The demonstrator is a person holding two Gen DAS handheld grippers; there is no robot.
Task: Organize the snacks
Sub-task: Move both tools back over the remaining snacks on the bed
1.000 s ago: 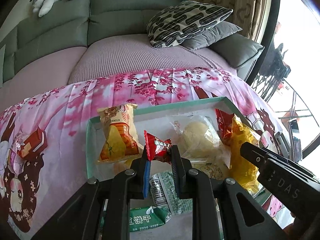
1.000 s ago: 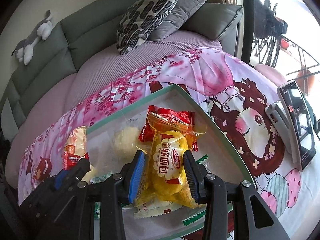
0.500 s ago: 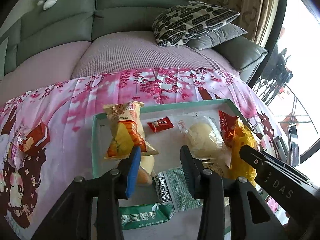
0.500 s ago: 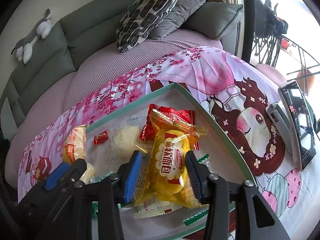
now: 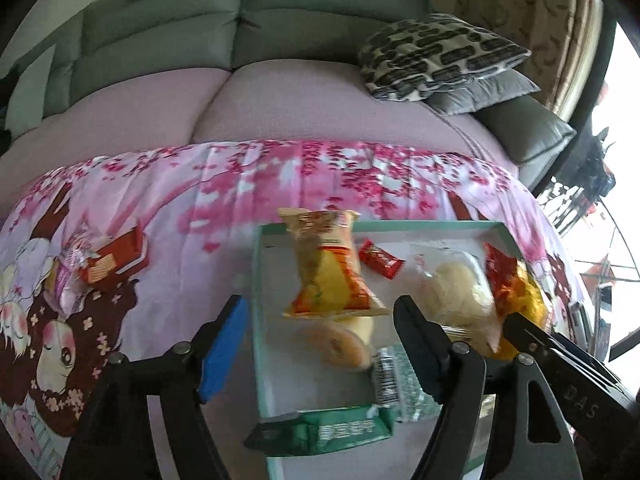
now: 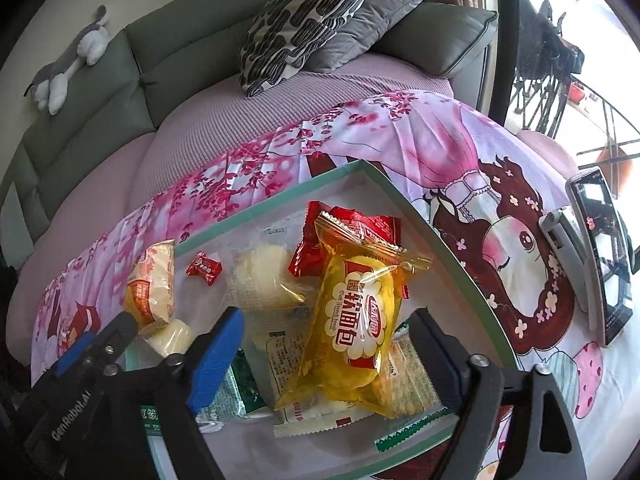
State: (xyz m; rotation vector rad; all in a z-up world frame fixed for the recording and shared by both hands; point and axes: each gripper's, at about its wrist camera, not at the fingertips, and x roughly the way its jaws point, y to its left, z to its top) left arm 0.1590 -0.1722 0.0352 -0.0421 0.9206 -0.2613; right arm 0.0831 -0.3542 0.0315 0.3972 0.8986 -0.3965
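The left tongs stand released, their jaws having just been opening, with nothing pressed between the pads; the blue pad hangs over the pink cloth just outside the tray's left wall, and the black finger over the tray's inside. The right tongs are likewise released, jaws just opened wide, and the yellow bread packet lies loose between them on top of the other packets, touching neither pad as far as can be seen.

The snacks sit in a shallow tray with a teal rim, resting on a counter covered by a pink cartoon cloth. In the left wrist view, with the tray as the clock face, an orange-and-yellow packet leans at about 11 o'clock, its top over the far rim. A small red candy lies just right of it near 12 o'clock, flat on the tray floor and apart from the tongs. A clear-wrapped pale bun is at 2 o'clock, with a red packet and the yellow bread packet at 3 o'clock. A round golden cake lies at the centre, beneath the orange packet. A green biscuit packet lies across the near edge at 6 o'clock, beside a green-and-white wrapper.

Outside the tray, at 9 o'clock on the cloth, a red-wrapped wafer snack lies well apart. In the right wrist view a phone rests on a stand at 3 o'clock. A grey sofa with a patterned cushion lies beyond.
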